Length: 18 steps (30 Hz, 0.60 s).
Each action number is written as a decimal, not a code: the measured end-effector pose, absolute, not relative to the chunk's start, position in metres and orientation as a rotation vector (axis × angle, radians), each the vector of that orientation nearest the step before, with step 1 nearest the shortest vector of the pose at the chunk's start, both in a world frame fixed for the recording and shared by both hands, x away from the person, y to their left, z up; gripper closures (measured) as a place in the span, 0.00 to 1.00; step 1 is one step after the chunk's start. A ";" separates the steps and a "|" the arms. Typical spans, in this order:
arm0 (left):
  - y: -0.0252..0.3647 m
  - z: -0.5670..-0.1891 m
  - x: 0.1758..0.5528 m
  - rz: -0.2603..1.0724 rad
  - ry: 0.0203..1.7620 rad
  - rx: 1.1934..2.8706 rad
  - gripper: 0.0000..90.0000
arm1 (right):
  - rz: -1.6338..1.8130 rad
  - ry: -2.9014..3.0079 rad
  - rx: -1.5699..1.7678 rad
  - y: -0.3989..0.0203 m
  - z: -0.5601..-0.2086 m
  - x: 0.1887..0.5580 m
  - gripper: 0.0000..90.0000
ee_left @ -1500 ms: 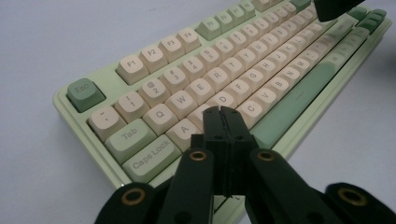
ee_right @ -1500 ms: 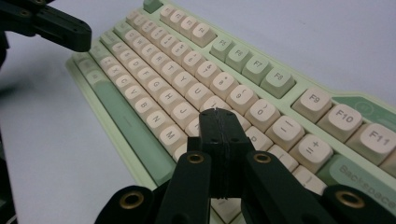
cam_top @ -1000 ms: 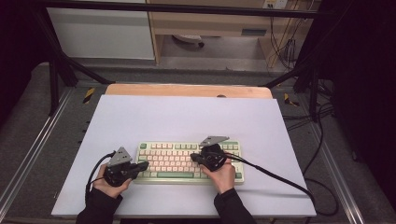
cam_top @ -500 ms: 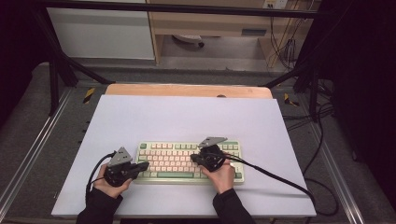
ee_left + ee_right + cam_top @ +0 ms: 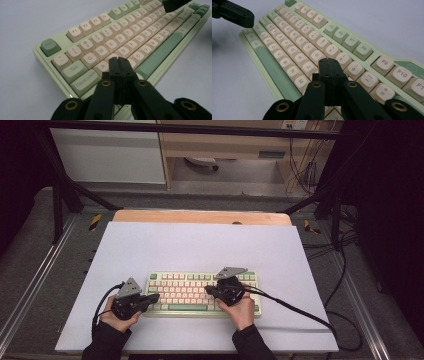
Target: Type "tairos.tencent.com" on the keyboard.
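In the left gripper view the left tool [image 5: 119,60] rises from the bottom centre of the frame with its jaws pressed flat together, holding nothing, its tip over the A and S keys of the green-and-cream keyboard [image 5: 140,37]. In the right gripper view the right tool [image 5: 329,61] is likewise closed tight and empty, its tip poised over the keys near J, K and I of the keyboard [image 5: 294,47]. In the high view the left tool [image 5: 152,297] sits at the keyboard's left end and the right tool [image 5: 210,290] over its right half, each held in a hand [image 5: 239,310] coming up from the bottom edge. The keyboard [image 5: 185,292] lies in the lower middle of the frame on the white bench [image 5: 200,245]. The step in hand looks like typing with the closed tips as fingers. The next move probably calls for a short, straight press onto a single key, centred so neighbouring keys stay untouched.
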<state>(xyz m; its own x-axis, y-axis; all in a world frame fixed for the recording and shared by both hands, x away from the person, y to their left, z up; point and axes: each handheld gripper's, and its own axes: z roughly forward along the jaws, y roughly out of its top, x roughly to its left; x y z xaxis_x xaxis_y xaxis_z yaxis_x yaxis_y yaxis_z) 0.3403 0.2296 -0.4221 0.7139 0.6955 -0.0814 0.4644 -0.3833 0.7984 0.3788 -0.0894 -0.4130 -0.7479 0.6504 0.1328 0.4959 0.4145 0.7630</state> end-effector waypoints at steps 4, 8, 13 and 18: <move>0.229 -0.422 0.340 0.336 0.881 2.051 1.00 | 1.255 2.496 1.003 -0.089 -0.412 0.374 1.00; 0.229 -0.422 0.340 0.336 0.882 2.052 1.00 | 1.274 2.507 0.990 -0.088 -0.412 0.372 1.00; 0.229 -0.422 0.340 0.336 0.882 2.051 1.00 | 1.283 2.525 0.978 -0.084 -0.414 0.368 1.00; 0.229 -0.423 0.341 0.336 0.882 2.052 1.00 | 1.292 2.545 0.978 -0.080 -0.419 0.367 1.00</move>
